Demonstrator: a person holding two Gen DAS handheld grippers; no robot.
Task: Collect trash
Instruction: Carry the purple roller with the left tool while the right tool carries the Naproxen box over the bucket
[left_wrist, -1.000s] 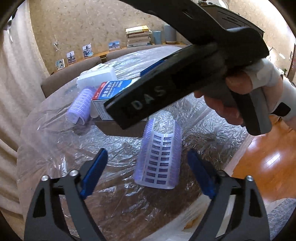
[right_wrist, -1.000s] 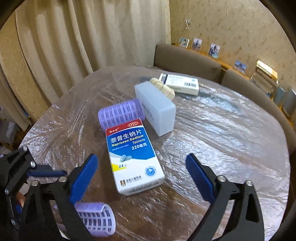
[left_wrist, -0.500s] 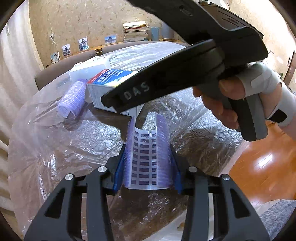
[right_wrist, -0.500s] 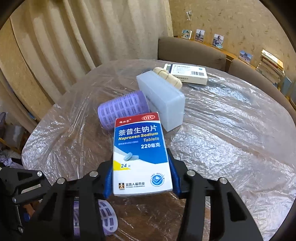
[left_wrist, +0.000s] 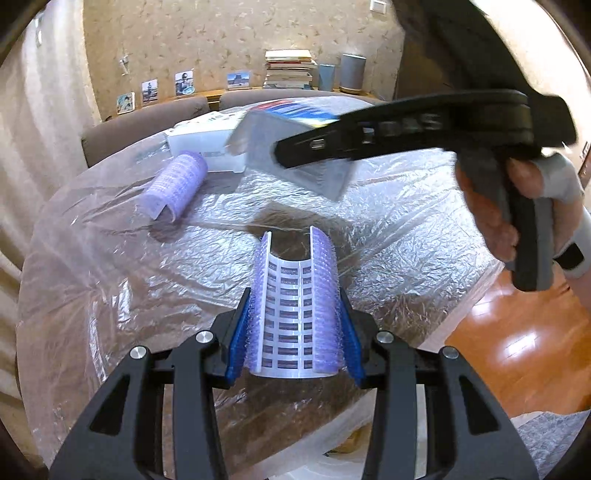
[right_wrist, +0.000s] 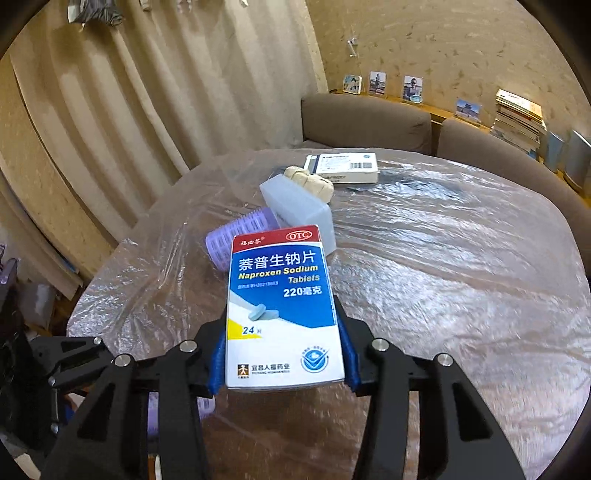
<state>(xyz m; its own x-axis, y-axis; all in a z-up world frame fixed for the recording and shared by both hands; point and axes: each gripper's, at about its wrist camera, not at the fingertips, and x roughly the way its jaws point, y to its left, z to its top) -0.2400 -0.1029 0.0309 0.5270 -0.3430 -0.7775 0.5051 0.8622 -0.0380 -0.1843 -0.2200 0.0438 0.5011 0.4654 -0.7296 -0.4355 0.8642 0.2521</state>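
My left gripper (left_wrist: 293, 332) is shut on a purple hair roller (left_wrist: 293, 306) and holds it above the plastic-covered round table (left_wrist: 110, 277). My right gripper (right_wrist: 282, 354) is shut on a blue and white medicine box (right_wrist: 282, 306), lifted off the table. The right gripper (left_wrist: 369, 144) with the box (left_wrist: 291, 147) also shows in the left wrist view, up and to the right. A second purple roller (left_wrist: 177, 184) lies on the table at the left; it shows behind the box in the right wrist view (right_wrist: 236, 236).
A translucent white plastic box (right_wrist: 299, 206), a beige lump (right_wrist: 310, 182) and a white carton (right_wrist: 343, 168) lie on the table's far side. Brown chairs (right_wrist: 365, 118) stand behind it. Curtains hang at the left. Wooden floor (left_wrist: 517, 339) lies past the table's right edge.
Both grippers closed: the left on the hair roller, the right on the medicine box. Both objects have since been lifted off the table.
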